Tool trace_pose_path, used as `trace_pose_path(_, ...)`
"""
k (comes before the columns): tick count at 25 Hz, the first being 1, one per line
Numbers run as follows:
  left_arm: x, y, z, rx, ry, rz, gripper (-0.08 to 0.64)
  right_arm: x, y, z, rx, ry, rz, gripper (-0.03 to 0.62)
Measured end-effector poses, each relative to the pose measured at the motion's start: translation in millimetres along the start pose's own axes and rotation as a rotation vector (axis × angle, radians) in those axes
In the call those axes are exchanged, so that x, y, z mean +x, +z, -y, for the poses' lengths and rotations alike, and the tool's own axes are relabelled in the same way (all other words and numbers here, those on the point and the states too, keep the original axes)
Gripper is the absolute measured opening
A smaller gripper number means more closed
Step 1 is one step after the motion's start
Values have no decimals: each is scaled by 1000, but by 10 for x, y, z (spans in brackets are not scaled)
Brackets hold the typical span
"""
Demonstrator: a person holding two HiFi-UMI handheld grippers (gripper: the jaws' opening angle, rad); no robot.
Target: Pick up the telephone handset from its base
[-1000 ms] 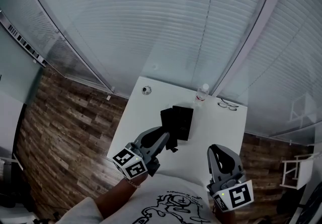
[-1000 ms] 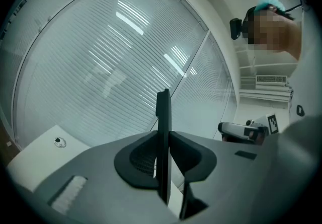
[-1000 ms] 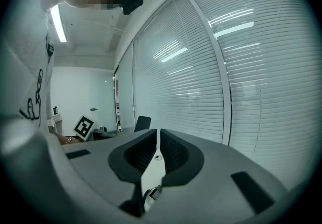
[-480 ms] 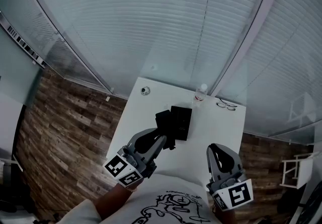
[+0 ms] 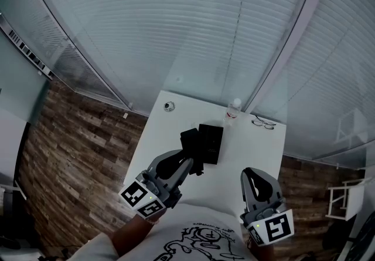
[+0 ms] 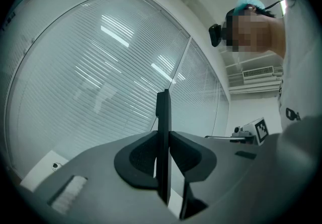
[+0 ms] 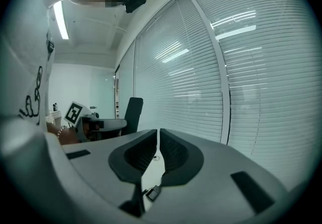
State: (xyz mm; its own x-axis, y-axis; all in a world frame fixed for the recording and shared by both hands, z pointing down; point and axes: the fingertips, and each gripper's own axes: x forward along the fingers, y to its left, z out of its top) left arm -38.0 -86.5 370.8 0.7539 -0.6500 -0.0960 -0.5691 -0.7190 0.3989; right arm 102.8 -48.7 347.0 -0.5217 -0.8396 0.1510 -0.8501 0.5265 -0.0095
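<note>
In the head view the black telephone base lies on the white table. The black handset hangs just left of the base, lifted clear of it. My left gripper is shut on the handset's near end. The left gripper view shows the handset edge-on and upright, pinched between both pads. My right gripper hovers over the table's near right part. Its jaws stand shut with nothing between them. The right gripper view also catches the handset held up at the left.
A clear bottle and a pair of glasses sit at the table's far edge, and a small round object at its far left corner. Glass walls with blinds rise behind. Wooden floor lies to the left.
My left gripper has risen and rolled a little with the handset, taking it off the base to the left. The right gripper has stayed put.
</note>
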Motion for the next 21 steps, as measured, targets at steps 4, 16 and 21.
trace_pose_path(4, -4, -11, -12, -2, 3, -4, 67, 5, -27, 8, 7, 0, -6, 17)
trace_pose_path(16, 25, -37, -22, -7, 0, -18, 67, 32, -49, 61, 11, -6, -15, 17)
trace_pose_path(21, 23, -35, -40, -12, 2, -20, 67, 55, -41, 62, 10, -5, -14, 17)
